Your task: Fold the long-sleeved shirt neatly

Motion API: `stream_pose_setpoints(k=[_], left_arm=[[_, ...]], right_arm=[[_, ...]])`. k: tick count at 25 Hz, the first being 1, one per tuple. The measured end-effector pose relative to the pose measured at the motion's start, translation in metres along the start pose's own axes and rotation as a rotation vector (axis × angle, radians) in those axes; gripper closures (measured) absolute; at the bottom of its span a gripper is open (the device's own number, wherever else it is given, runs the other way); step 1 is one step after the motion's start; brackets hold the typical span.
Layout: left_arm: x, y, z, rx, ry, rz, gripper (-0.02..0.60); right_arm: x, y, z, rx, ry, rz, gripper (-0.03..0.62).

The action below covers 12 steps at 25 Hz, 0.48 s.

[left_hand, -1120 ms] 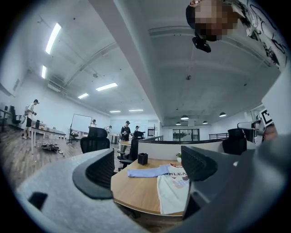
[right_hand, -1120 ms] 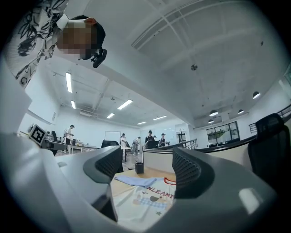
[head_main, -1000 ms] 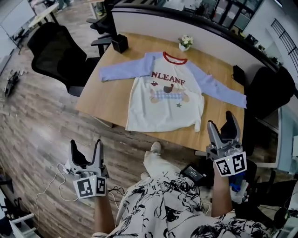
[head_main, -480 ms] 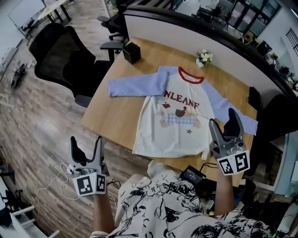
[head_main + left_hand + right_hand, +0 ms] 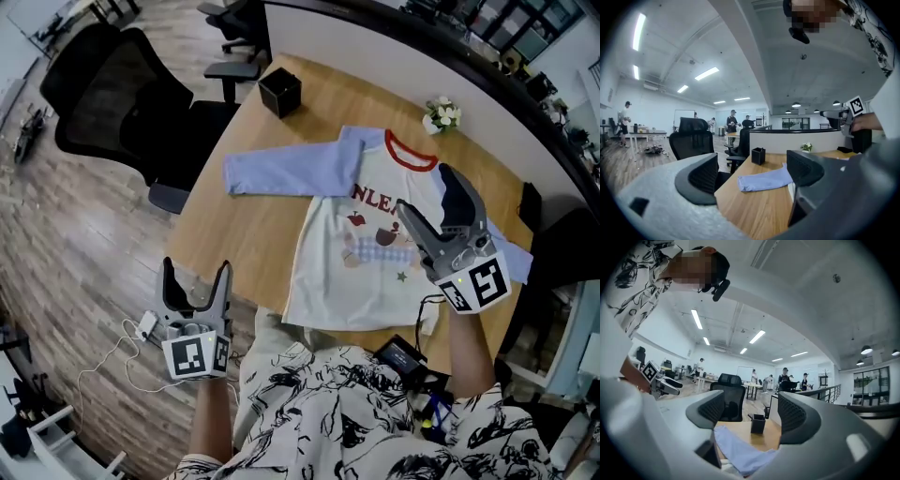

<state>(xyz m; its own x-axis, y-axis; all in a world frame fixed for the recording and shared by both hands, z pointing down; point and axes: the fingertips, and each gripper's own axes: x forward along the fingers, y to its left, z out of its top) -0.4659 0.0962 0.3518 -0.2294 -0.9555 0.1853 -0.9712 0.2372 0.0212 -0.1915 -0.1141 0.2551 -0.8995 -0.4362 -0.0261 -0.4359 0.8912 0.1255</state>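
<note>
The long-sleeved shirt (image 5: pixel 361 248), white with pale blue sleeves and a red collar, lies flat on the wooden table (image 5: pixel 246 230), both sleeves spread out to the sides. The left tool (image 5: pixel 197 272) hangs over the floor just off the table's near edge, its jaws wide apart with nothing between them. The right tool (image 5: pixel 427 192) hovers above the shirt's chest, also wide and empty. A black pen holder (image 5: pixel 279 92) and a small flower pot (image 5: pixel 441 114) stand at the table's far side. A black office chair (image 5: pixel 103 94) stands beside the table.
</note>
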Motion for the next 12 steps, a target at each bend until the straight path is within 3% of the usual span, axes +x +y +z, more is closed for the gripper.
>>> stream_pose_setpoints(k=[6,12], left_arm=[[0.093,0.018,-0.069,-0.007,0.162,-0.11,0.132],[0.162,0.031,-0.13,-0.01,0.291,-0.151,0.14]], right_arm=[[0.137,0.022,-0.067,0.03,0.157,0.191,0.241],[0.255,0.063,-0.152,0.076,0.302,0.34,0.243]])
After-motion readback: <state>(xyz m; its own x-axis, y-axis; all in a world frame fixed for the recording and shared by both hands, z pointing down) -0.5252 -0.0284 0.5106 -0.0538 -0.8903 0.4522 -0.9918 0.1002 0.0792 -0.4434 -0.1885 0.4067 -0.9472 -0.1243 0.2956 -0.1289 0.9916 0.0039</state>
